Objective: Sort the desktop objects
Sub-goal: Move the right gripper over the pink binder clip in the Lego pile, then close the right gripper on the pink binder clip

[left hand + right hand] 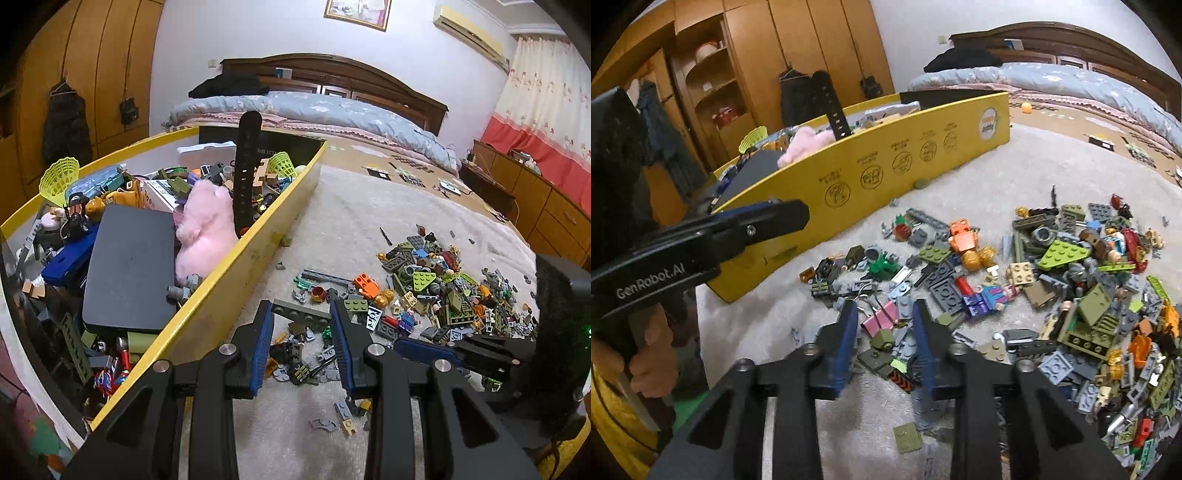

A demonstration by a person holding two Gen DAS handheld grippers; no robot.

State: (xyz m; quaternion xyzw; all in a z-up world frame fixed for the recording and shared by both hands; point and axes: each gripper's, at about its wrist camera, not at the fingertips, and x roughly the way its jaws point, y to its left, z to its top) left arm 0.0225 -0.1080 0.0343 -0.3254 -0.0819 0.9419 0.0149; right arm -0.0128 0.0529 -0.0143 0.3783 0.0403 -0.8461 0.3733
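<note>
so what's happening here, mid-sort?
A person holds a gripper in each hand over a heap of toy bricks on a pale rug, beside a yellow box already full of toys. The left gripper clamps a long grey brick plate across its tips. The right gripper hangs open over a pink binder clip and small bricks, gripping nothing. Most bricks are not yet sorted.

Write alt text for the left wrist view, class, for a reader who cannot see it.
The left gripper holds a long grey brick between its blue pads above scattered toy bricks on a pale carpet. A yellow box crammed with toys stands to its left.
</note>
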